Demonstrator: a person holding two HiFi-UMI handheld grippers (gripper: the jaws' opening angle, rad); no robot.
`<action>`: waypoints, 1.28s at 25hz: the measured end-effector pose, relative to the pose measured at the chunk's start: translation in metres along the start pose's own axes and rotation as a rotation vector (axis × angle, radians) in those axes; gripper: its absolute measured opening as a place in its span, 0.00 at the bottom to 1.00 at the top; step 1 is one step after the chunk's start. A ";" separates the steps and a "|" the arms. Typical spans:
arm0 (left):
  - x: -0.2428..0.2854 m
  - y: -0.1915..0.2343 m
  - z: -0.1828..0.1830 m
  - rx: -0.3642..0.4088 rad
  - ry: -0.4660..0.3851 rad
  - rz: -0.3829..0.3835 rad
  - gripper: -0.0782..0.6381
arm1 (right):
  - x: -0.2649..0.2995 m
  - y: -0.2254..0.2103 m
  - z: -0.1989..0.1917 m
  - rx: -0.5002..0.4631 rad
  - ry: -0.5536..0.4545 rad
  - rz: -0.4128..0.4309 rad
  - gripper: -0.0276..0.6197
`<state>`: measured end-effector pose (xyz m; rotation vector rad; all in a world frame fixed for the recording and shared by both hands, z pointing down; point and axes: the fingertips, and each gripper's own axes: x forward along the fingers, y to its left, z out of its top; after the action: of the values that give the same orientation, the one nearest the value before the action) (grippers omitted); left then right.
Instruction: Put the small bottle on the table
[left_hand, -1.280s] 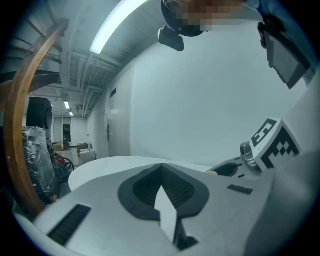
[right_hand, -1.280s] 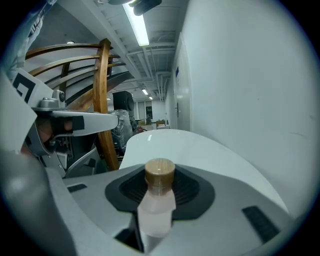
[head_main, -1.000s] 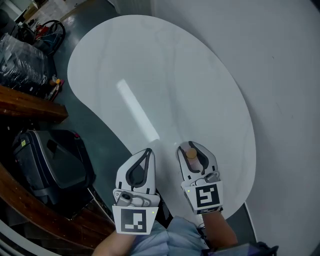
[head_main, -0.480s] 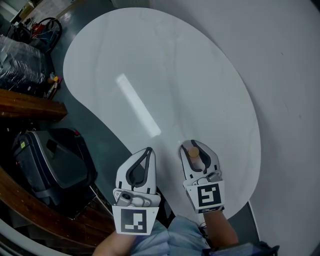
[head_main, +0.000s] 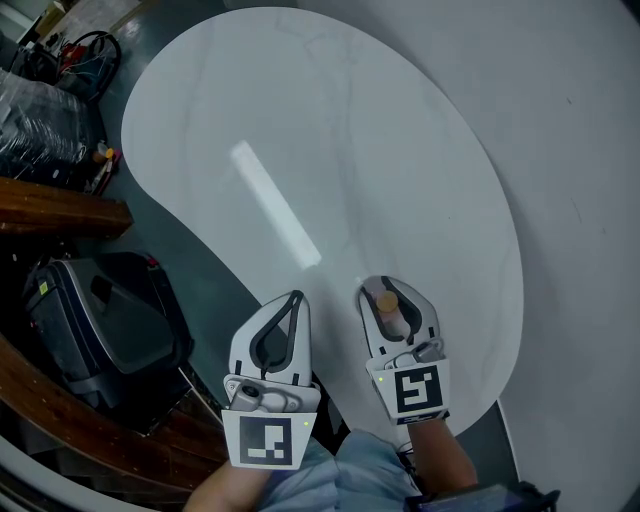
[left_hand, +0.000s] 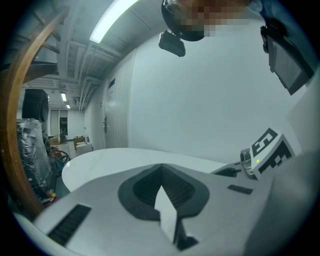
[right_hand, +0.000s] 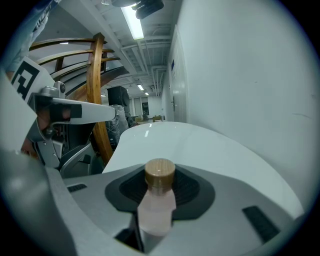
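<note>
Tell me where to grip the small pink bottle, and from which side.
Grip the small bottle on its pale round body, below the brown cap. Come in from the side with the pads across it. The right gripper holds it this way, cap up. The body is its longest, even-sided part, so this grip probably leaves the base free for setting down.

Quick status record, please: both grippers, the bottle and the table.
left gripper: jaws together, nothing between them
right gripper: closed on the small bottle
small bottle: pale pink body, tan cap, cap uppermost between the jaws
table: white, rounded; right gripper is over its near end
placement: bottle not yet released; cannot tell if its base touches the table
</note>
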<state>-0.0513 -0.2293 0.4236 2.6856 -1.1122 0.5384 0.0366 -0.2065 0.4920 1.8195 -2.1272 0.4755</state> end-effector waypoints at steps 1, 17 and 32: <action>0.001 -0.001 0.001 0.004 -0.004 -0.001 0.11 | 0.000 0.000 0.001 -0.017 -0.007 0.004 0.23; -0.015 -0.007 0.009 0.004 -0.029 0.027 0.11 | -0.006 0.009 0.010 -0.092 -0.028 0.027 0.26; -0.059 -0.040 0.065 0.036 -0.230 0.073 0.11 | -0.076 0.013 0.077 -0.124 -0.257 0.037 0.23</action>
<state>-0.0444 -0.1829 0.3393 2.8020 -1.2735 0.2669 0.0340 -0.1705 0.3886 1.8587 -2.3014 0.1174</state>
